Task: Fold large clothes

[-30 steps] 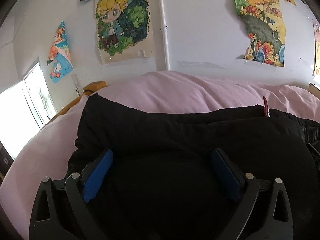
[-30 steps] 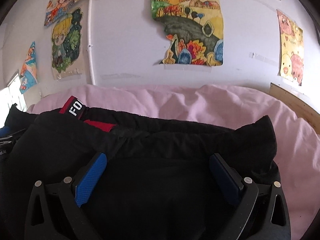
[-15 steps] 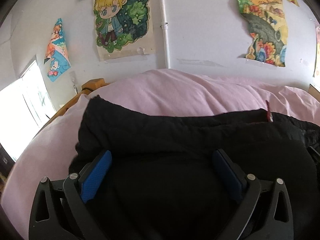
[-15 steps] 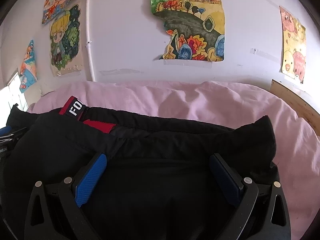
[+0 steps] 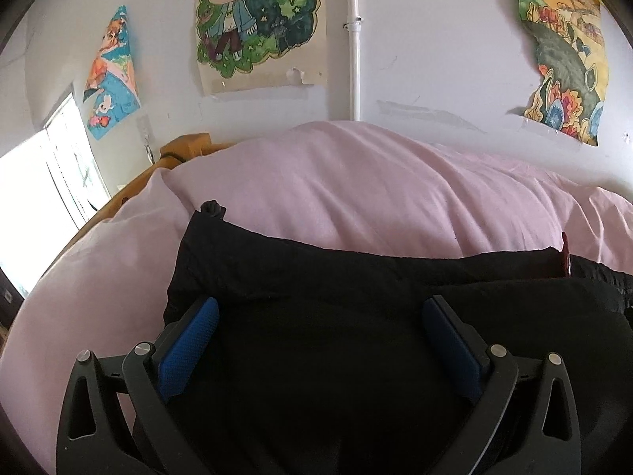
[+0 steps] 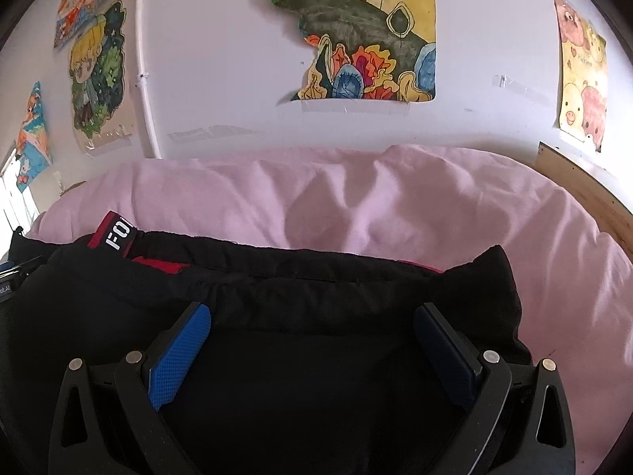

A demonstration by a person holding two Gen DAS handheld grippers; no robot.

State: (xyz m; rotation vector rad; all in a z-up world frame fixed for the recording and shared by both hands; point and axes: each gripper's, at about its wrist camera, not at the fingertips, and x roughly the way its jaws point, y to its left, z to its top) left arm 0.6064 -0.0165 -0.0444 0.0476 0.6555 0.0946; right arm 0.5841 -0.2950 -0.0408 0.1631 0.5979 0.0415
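A black garment (image 5: pixel 356 277) lies folded in layers on a pink bed cover (image 5: pixel 356 182). My left gripper (image 5: pixel 320 308) is open, its blue pads wide apart over the garment's left end. In the right wrist view the same garment (image 6: pixel 356 289) shows a red waistband with white letters (image 6: pixel 116 235) and a red inner strip. My right gripper (image 6: pixel 312 312) is open over the garment's right end, with cloth lying between and under the fingers. The left gripper's tip shows at the far left edge (image 6: pixel 8 273).
A white wall with several taped drawings (image 6: pixel 356 31) and a white pipe (image 5: pixel 354 39) stands behind the bed. A wooden bed frame shows at the left (image 5: pixel 186 146) and at the right (image 6: pixel 585 190). A bright window (image 5: pixel 43 182) is on the left.
Both grippers have moved slightly back and up, so more pink cover and the garment's far edge show. The jaws stay open; the garment has not visibly shifted.
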